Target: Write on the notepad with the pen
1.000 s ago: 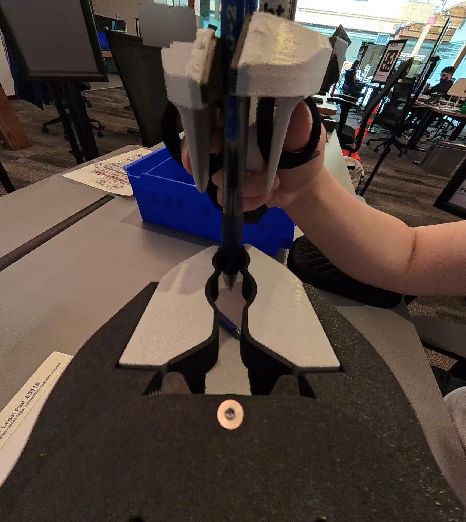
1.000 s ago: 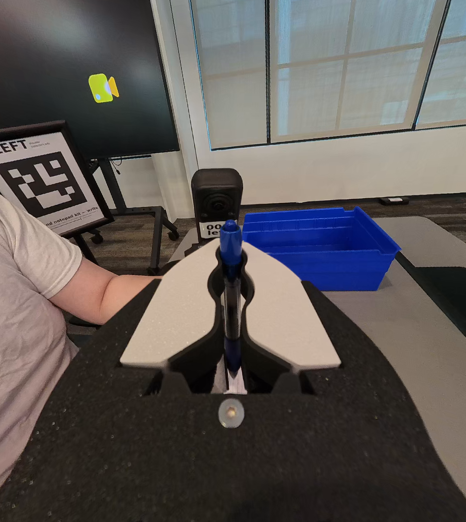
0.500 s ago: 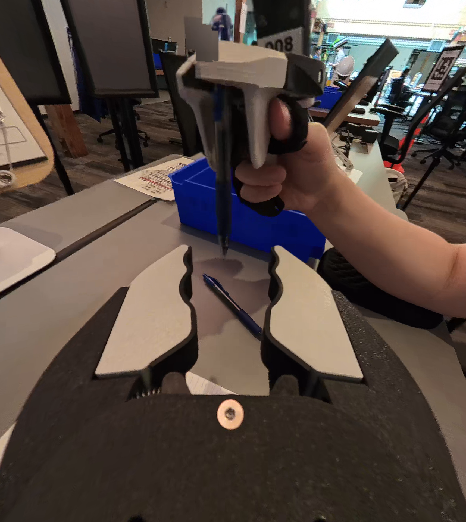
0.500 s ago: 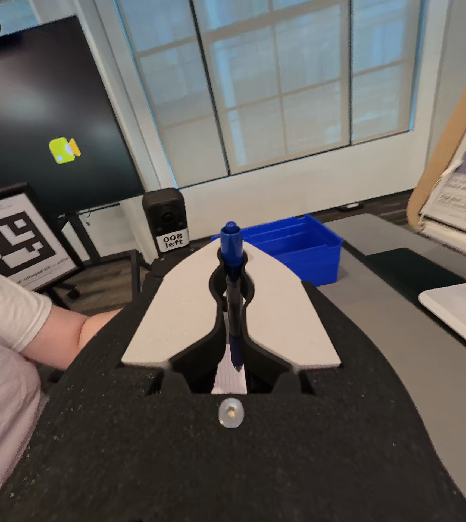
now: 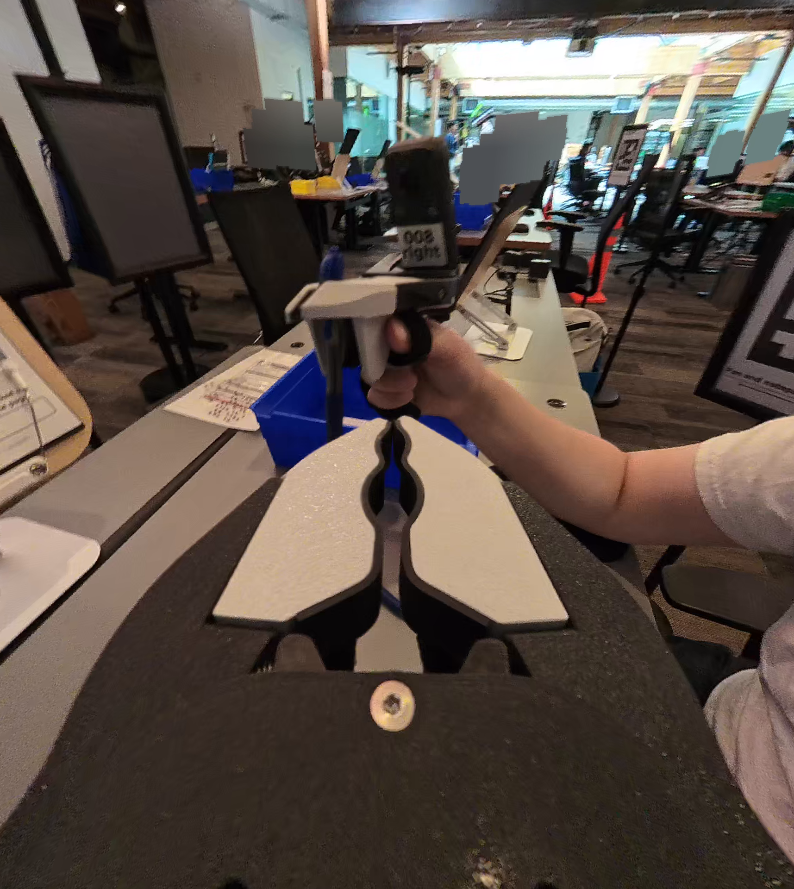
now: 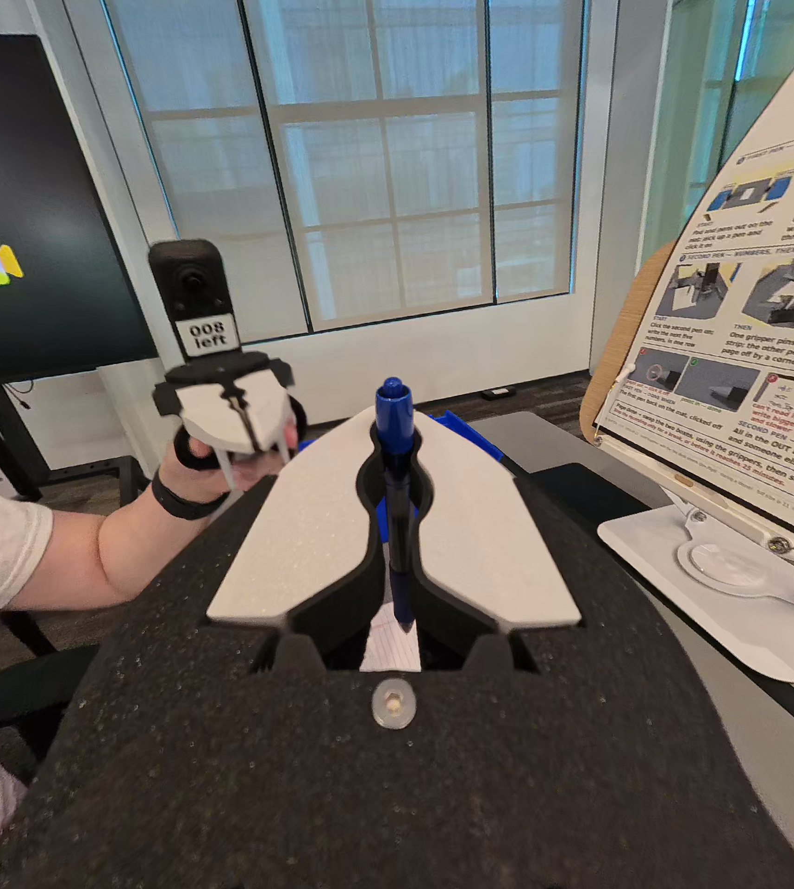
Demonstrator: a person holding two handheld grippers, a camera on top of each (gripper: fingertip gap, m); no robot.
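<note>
Right gripper [image 6: 394, 435] clamping blue pen [image 6: 396, 500] upright between closed jaws, clicker end up, tip pointing down just above a sliver of lined notepad [image 6: 391, 647] glimpsed below the fingers. Left gripper [image 5: 392, 425] pinched nearly shut, gripping nothing visible, hovering off to the left of the pen. Blue bin [image 5: 295, 418] sitting beyond both; instruction board [image 6: 741, 308] standing to the right. Probably about to start writing: lowering straight, keeping pen vertical, pressing lightly, pinning pad with free gripper against sliding.

Blue pen [image 6: 394, 423], blue bin [image 5: 289, 418]
</note>
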